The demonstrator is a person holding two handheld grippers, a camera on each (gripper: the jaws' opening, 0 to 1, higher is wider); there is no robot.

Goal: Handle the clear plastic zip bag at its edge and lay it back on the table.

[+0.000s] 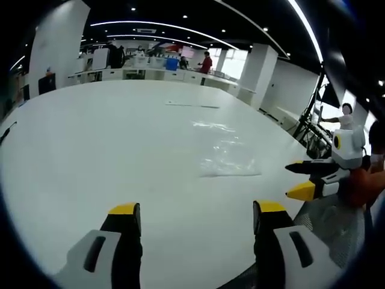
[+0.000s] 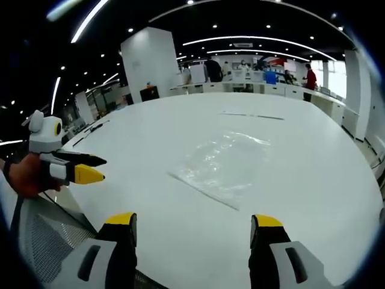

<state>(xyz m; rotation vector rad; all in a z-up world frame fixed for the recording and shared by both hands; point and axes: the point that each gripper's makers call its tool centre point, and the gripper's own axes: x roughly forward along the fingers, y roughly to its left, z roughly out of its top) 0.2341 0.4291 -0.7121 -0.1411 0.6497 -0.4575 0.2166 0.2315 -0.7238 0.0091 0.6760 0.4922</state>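
The clear plastic zip bag (image 2: 224,166) lies flat on the big white table (image 2: 313,180), out in the middle of the top and nearer the edge where the person stands. In the left gripper view the bag (image 1: 225,155) sits ahead of the left gripper (image 1: 197,212), whose jaws stand wide apart and empty. The right gripper (image 2: 192,220) is likewise spread and holds nothing, poised at the near edge, apart from the bag. A thin strip (image 2: 251,115) lies farther across the table.
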